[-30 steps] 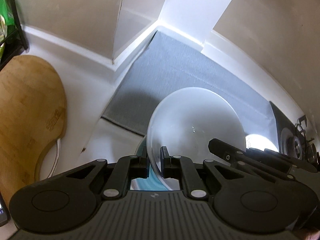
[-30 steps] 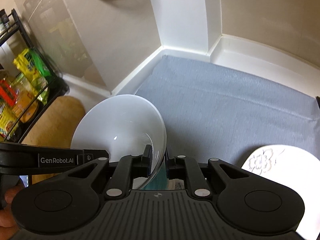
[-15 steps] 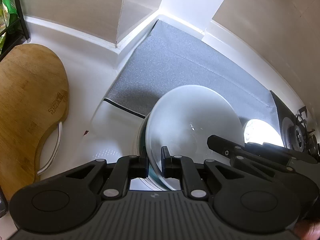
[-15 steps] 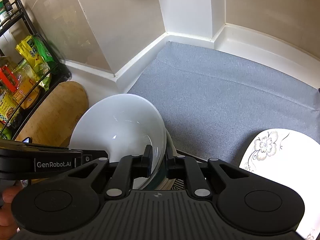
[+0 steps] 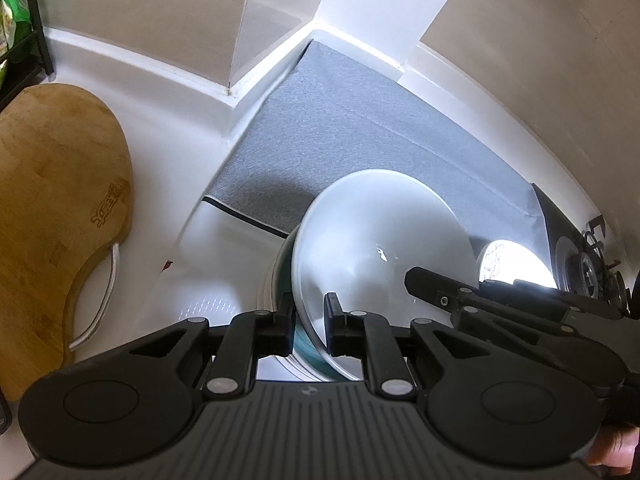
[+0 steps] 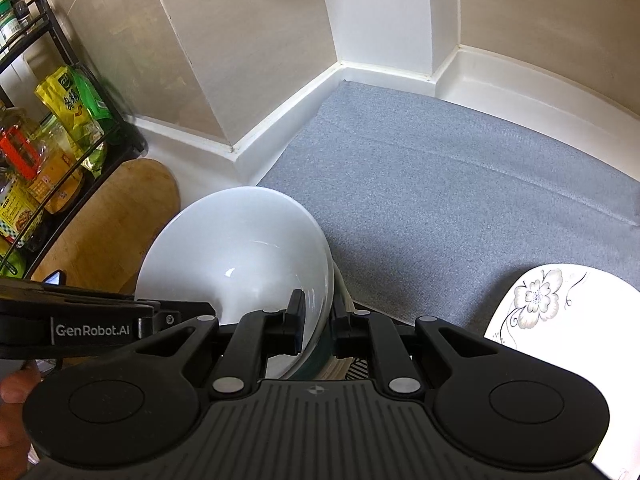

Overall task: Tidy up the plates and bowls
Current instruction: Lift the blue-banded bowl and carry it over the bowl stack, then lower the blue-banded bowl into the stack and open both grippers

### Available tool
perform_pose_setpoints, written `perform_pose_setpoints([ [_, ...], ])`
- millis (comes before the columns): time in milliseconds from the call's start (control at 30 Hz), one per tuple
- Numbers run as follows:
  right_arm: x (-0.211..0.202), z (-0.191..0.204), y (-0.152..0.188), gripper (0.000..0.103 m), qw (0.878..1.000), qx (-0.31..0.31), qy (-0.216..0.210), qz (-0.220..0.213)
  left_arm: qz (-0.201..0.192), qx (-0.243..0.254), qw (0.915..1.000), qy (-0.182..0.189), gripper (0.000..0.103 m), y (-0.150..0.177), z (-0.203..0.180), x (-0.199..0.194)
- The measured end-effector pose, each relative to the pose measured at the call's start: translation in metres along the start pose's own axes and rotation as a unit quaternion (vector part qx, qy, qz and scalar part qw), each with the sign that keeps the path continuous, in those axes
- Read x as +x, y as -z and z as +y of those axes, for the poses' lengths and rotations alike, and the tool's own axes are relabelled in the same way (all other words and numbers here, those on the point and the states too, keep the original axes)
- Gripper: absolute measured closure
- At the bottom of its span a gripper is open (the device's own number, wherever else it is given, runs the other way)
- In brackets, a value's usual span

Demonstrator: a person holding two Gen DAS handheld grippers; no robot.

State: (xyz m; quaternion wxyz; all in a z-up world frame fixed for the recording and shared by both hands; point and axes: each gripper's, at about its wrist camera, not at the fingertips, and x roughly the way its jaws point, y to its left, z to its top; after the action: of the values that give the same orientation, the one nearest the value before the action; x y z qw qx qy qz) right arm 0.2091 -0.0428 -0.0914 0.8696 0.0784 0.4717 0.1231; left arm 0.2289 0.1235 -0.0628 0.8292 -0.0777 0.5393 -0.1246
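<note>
You hold one white bowl [image 5: 380,248] by opposite rims, a gripper on each side, over a stack of dishes just below, at the near edge of the grey mat [image 6: 460,200]. The step looks like nesting the bowl on that stack, whose teal-sided dish [image 5: 308,346] peeks out just under the fingers. To do it well, keep both grips level, lower both together, and let go only once the bowl sits flat; a one-sided release could tip it off. The left gripper [image 5: 308,318] is narrowed onto the bowl's rim, one finger inside, one outside. The right gripper [image 6: 318,318] is pinched the same way on the opposite rim. A flowered plate [image 6: 560,320] lies on the mat to the right gripper's right. A wooden board [image 5: 56,208] lies well left of the left gripper.
</note>
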Motion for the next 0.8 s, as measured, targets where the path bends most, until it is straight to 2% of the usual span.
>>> perform_pose_setpoints([
  [167,0.002,0.003,-0.002,0.09,1.0,-0.001,0.004,0.004,0.008,-0.003,1.0,0.003,0.086,-0.004,0.001,0.001],
  [433,0.006,0.005,-0.006,0.088,1.0,0.003,0.004,0.015,0.024,-0.018,0.9992,0.025,0.07,-0.01,0.004,0.0],
  [667,0.007,0.006,-0.01,0.085,1.0,0.0,0.004,0.022,0.027,-0.028,0.9986,0.037,0.061,-0.013,0.007,-0.006],
  [800,0.005,0.006,-0.012,0.079,1.0,0.001,-0.004,0.02,0.006,-0.018,0.9994,0.029,0.04,-0.014,0.003,-0.014],
])
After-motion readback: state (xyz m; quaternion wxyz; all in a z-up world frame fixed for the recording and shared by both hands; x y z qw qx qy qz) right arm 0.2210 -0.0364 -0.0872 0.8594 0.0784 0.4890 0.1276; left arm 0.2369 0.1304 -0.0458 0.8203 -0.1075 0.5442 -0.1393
